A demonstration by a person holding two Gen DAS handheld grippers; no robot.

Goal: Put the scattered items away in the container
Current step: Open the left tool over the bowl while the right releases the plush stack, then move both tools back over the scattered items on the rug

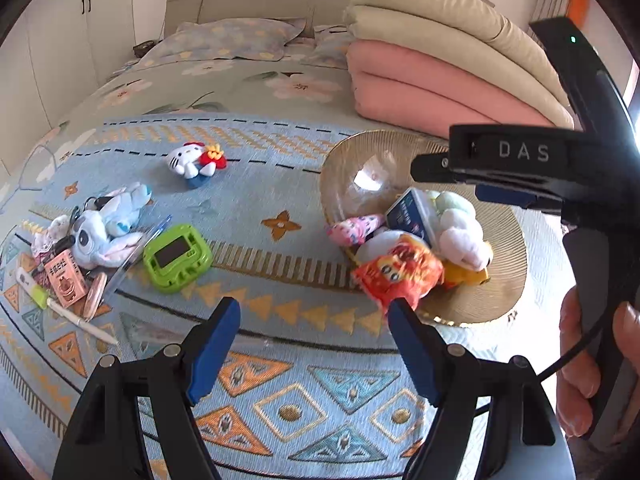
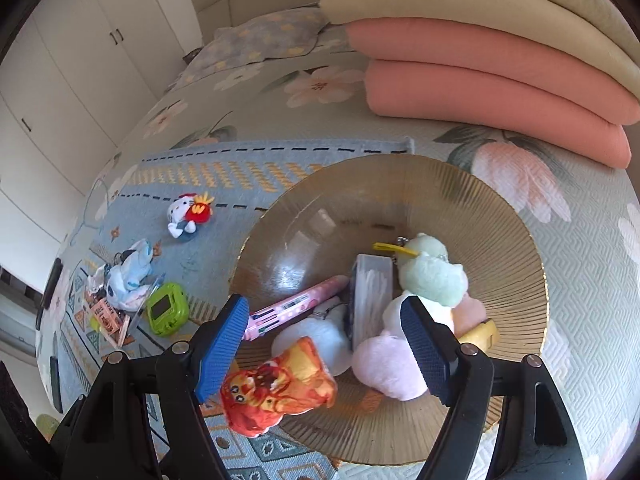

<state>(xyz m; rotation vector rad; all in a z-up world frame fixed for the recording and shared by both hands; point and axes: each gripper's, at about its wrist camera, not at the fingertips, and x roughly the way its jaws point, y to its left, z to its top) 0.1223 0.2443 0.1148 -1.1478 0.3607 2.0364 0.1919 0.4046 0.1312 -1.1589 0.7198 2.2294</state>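
Note:
A gold ribbed glass bowl (image 2: 460,184) sits on the bed and holds an orange plush (image 2: 276,388), a pink pen (image 2: 296,304), a clear box (image 2: 370,296), and white, green and pink plush toys (image 2: 432,276). The orange plush (image 1: 400,272) hangs over the bowl's near rim (image 1: 504,292). My right gripper (image 2: 324,348) is open and empty just above the bowl. My left gripper (image 1: 314,344) is open and empty over the patterned mat. On the mat lie a Hello Kitty plush (image 1: 196,160), a blue-white plush (image 1: 108,224), a green timer (image 1: 176,258) and a pile of small items (image 1: 64,276).
Folded pink and beige quilts (image 1: 440,60) are stacked behind the bowl. Pillows (image 1: 232,38) lie at the headboard. White wardrobes (image 2: 80,80) stand to the left. The right gripper's body (image 1: 560,168) and the hand holding it show at the right of the left wrist view.

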